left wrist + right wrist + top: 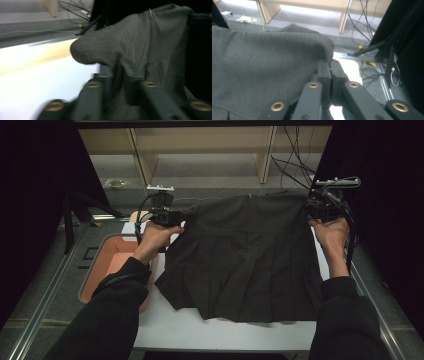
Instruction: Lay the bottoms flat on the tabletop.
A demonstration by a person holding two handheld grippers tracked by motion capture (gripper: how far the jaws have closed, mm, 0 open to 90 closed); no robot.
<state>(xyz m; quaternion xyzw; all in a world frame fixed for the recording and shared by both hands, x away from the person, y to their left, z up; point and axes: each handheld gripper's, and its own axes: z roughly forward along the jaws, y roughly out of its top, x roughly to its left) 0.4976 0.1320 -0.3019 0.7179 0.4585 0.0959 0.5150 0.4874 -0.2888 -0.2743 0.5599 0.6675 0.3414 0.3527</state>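
Both tongs sit at the far waistband corners of the dark pleated skirt (245, 255), which lies spread on the white bench (220, 330) and fans back toward the person. Left tongs (118, 75) stand a little parted with a fold of cloth between the jaws, seemingly loosely held; right tongs (330, 68) look nearly closed, pinching the waistband corner.

My reading is that the skirt is being laid out flat. To do it well, keep both corners level and the waistband taut between them, lower them together, and let go only once the cloth rests on the bench, so no fold bunches at the left corner.

Just outside the left tongs sits a pink tray (107, 265); beyond the right tongs the bench edge and a metal rail (372, 300) are close. Open bench lies nearer the person, past the hem.
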